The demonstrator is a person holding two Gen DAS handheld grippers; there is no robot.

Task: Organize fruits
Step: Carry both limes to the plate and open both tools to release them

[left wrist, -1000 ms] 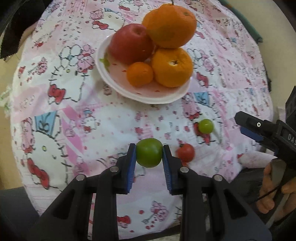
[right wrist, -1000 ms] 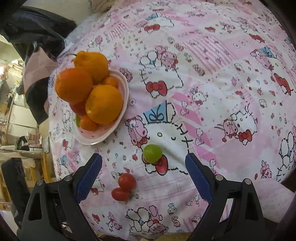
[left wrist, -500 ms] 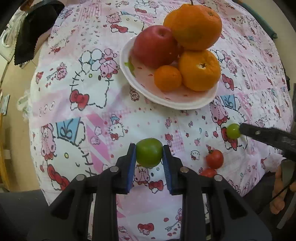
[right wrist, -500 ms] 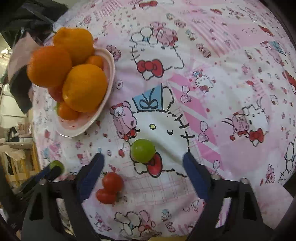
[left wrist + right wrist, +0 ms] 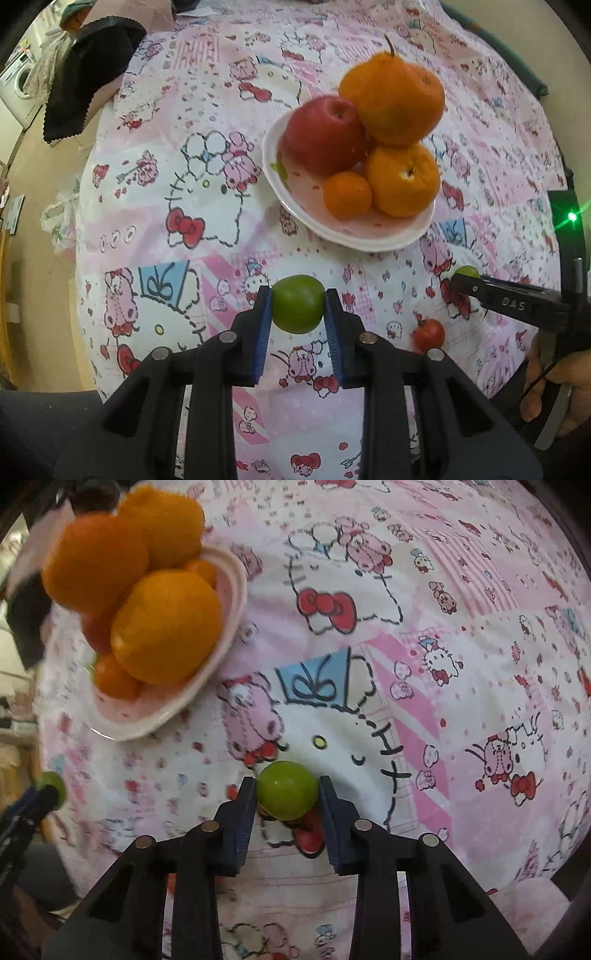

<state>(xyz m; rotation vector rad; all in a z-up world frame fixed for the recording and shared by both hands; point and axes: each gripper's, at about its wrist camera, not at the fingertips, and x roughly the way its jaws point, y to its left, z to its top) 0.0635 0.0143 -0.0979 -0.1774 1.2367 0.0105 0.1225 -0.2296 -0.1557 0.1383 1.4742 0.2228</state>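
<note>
My left gripper (image 5: 297, 306) is shut on a green fruit (image 5: 297, 303) and holds it above the tablecloth, in front of the white plate (image 5: 291, 206). The plate holds a red apple (image 5: 325, 134), two big oranges (image 5: 393, 98) and a small orange (image 5: 347, 194). My right gripper (image 5: 287, 792) has closed on a second green fruit (image 5: 287, 789) at the cloth; it also shows in the left wrist view (image 5: 467, 272). A red tomato (image 5: 428, 333) lies on the cloth near the right gripper.
The table wears a pink Hello Kitty cloth (image 5: 207, 206). A black cloth (image 5: 88, 74) hangs at the far left edge. The plate of oranges sits at the upper left in the right wrist view (image 5: 225, 627). A hand (image 5: 554, 380) holds the right gripper.
My right gripper went from wide open to closed around the second green fruit. My left gripper kept its green fruit and shifted left, so the plate now sits further right in its view.
</note>
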